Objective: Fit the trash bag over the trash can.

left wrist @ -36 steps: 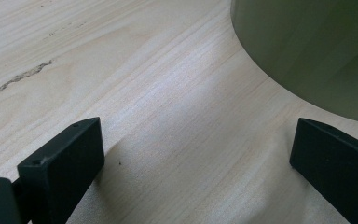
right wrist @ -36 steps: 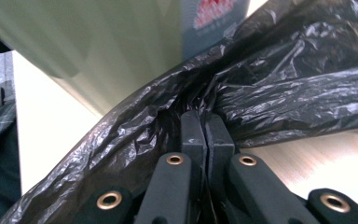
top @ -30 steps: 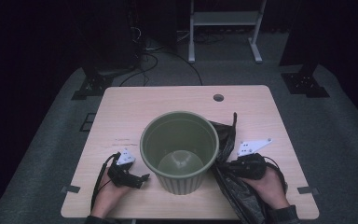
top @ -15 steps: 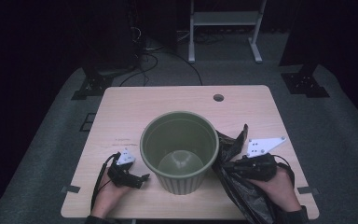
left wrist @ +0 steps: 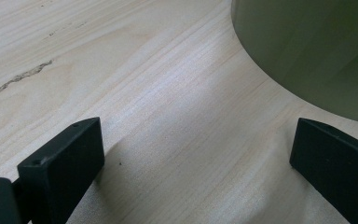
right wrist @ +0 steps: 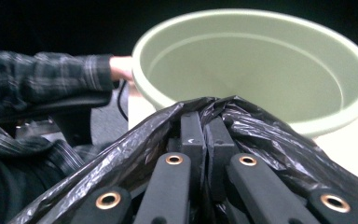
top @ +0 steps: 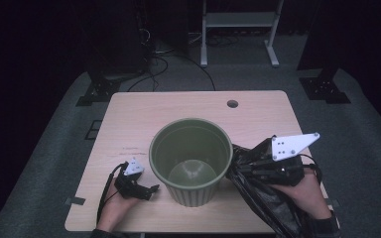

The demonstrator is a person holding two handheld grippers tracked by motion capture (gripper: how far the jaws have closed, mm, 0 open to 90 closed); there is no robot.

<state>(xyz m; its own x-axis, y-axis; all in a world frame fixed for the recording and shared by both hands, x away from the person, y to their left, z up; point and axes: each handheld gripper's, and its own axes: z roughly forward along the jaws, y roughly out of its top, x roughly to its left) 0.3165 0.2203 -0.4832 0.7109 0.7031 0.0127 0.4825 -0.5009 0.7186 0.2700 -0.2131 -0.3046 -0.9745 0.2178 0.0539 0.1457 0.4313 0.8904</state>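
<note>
An empty green bin (top: 190, 159) stands upright in the middle of the wooden table (top: 178, 106). To its right my right gripper (top: 245, 166) is shut on a black plastic bag (top: 260, 198), lifted off the table; the bag hangs down toward the front edge. In the right gripper view the jaws are pressed together with the black bag (right wrist: 121, 149) draped over them, and the bin's rim (right wrist: 242, 60) lies just ahead. My left gripper (top: 149, 188) rests on the table left of the bin, open and empty. Its fingers (left wrist: 65, 158) stand wide apart over bare wood, the bin's wall (left wrist: 307, 51) close by.
A round cable hole (top: 232, 103) sits near the table's far edge. Beyond the table are a grey metal stand (top: 238, 29), cables (top: 163, 59) on the floor and dark equipment bases (top: 99, 91). A plaid sleeve (right wrist: 51, 79) shows in the right gripper view.
My right gripper has risen with the black bag, pulling it up beside the bin. The left gripper has stayed where it was.
</note>
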